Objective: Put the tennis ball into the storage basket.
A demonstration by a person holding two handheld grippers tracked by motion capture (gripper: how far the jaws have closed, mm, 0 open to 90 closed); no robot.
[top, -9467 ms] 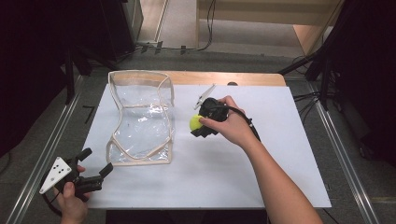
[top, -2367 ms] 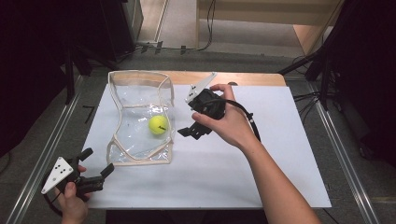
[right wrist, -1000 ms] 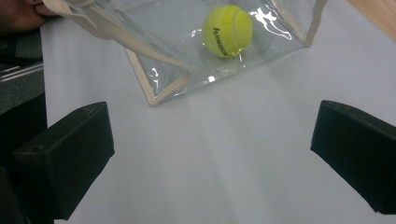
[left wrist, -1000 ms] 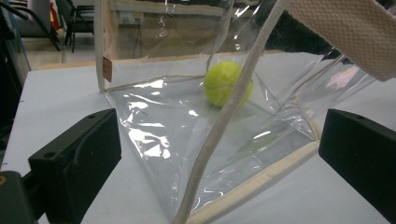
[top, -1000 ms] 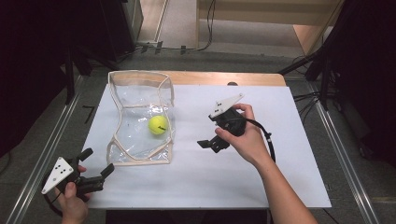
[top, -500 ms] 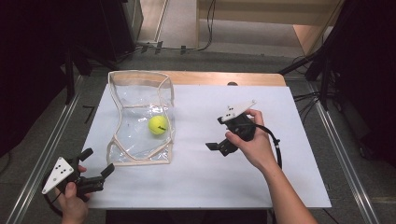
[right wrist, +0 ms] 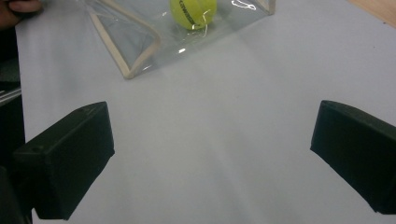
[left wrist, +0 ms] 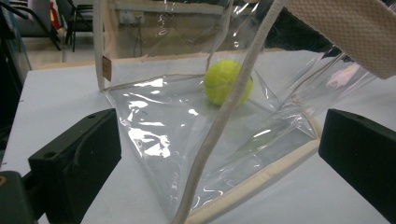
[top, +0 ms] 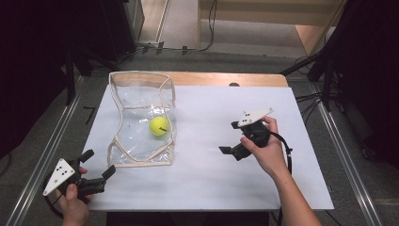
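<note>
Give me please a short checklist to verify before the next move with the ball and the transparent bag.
1. Tennis ball lies inside the clear bag: ok.
2. Right gripper open and holding nothing: ok.
3. Right gripper apart from the bag, above bare table: ok.
4. Left gripper open, near the bag's front corner, not gripping it: ok.
5. Bag mouth shut: cannot tell.

- ball (top: 159,126): yellow-green, dark print
- bag (top: 141,117): clear, beige trim
- table (top: 211,188): white
- jaws: black
- gripper plates: grey, black dots
</note>
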